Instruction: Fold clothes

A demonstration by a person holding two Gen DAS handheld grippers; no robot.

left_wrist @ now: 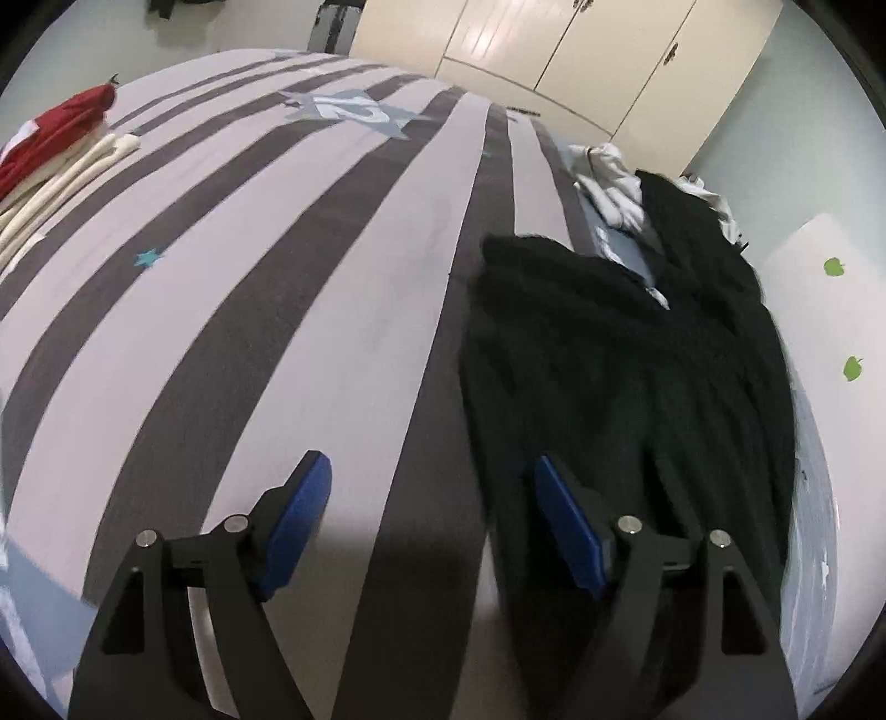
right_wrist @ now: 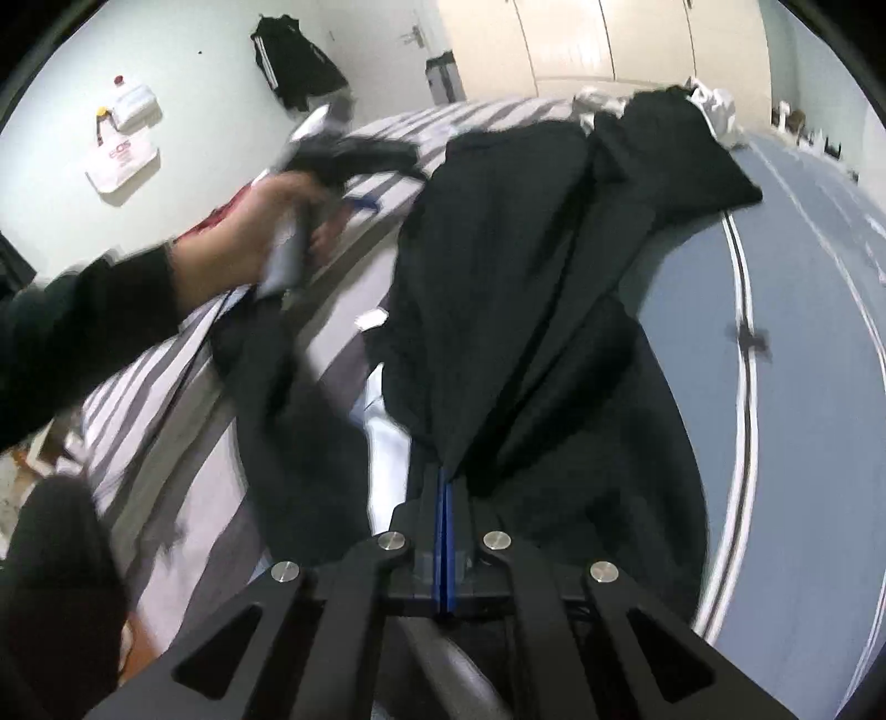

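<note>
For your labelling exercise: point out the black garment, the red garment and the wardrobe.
black garment (left_wrist: 626, 354): left wrist view, middle of cloth.
red garment (left_wrist: 55, 133): left wrist view, its middle.
wardrobe (left_wrist: 554, 39): left wrist view, a door.

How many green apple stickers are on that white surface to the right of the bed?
2: upper green apple sticker and lower green apple sticker, both on the white surface. More may be out of view.

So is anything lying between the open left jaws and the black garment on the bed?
Nothing visible. The left gripper hovers over bare striped bedcover, and the black garment lies right beside its right-hand finger with no object between.
</note>
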